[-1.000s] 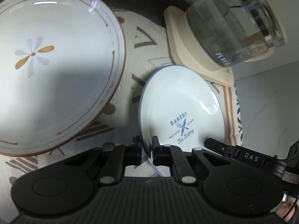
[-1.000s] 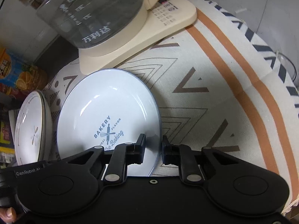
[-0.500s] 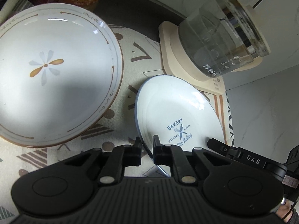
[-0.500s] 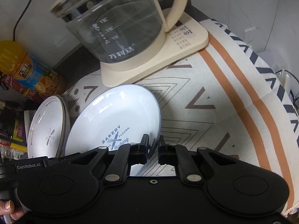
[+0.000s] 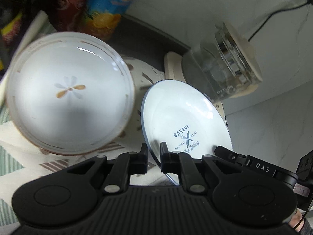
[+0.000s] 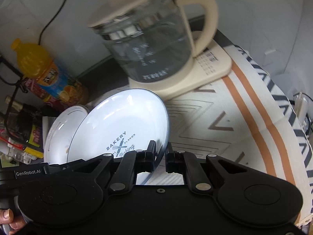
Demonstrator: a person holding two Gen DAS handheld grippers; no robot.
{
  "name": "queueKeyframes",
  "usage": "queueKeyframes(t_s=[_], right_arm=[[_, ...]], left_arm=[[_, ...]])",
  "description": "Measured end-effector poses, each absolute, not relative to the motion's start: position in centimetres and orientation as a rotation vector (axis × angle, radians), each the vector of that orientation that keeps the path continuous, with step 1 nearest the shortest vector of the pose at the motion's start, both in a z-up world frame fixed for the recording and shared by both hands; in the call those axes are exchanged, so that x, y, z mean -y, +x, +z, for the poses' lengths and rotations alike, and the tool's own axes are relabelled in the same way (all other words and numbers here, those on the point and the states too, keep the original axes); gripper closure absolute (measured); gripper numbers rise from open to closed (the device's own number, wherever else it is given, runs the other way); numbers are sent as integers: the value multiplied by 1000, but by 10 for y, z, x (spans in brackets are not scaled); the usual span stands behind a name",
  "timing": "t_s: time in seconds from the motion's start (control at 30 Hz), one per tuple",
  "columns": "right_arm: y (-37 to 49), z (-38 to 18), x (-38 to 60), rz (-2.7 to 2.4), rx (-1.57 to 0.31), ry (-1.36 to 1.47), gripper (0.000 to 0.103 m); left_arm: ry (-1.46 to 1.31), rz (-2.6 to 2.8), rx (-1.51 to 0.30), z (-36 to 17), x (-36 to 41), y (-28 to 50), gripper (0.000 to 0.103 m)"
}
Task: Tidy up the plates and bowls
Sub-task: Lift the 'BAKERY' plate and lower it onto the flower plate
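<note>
Left wrist view: the left gripper (image 5: 153, 157) is closed down to a narrow gap on the near rim of the bakery plate (image 5: 183, 117), a white plate with a thin blue-grey edge and a blue "BAKERY" print of a crossed whisk and rolling pin. The plate is pinched between the two black pads and tilts up away from the camera, its far edge overlapping the base of the glass kettle (image 5: 221, 72) in this view. To its left, apart from it, sits the flower bowl (image 5: 68, 101), white with a brown-lined rim and an orange and grey flower at its centre, resting on the patterned cloth (image 5: 11, 137) that covers the surface (this part of the picture is motion-blurred). Behind the bowl stand blurred snack packets. In the right wrist view the right gripper (image 6: 160, 156) has its jaws nearly together on the opposite rim of the same plate, so the plate hangs between the two grippers; these jaws have just been closing, with the rim between them. Whether the plate's underside touches the cloth cannot be told from either view. The kettle, with its cream handle and lid, stands on a cream base (image 6: 207, 72) just beyond the plate. An orange juice bottle (image 6: 49, 74) stands at the back left, and the flower bowl shows partly behind the plate's left edge.
</note>
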State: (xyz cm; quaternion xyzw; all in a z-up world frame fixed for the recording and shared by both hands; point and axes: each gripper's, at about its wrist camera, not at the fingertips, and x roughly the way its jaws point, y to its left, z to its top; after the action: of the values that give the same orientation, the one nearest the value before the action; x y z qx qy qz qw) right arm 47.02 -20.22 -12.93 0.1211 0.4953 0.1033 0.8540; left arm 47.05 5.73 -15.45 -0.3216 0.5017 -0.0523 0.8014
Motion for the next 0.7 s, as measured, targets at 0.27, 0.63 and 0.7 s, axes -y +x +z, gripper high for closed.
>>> queueKeyframes(t_s=[0.27, 0.63, 0.7], right_arm=[[479, -126, 155, 307, -1048, 199, 94], [492, -134, 81, 419, -1086, 116, 94], [494, -135, 70, 433, -1092, 103, 94]], left_arm=[[-731, -25, -1034, -150, -105, 450, 93], [-771, 82, -1017, -161, -159, 435, 93], [-775, 95, -1017, -163, -166, 433, 93]])
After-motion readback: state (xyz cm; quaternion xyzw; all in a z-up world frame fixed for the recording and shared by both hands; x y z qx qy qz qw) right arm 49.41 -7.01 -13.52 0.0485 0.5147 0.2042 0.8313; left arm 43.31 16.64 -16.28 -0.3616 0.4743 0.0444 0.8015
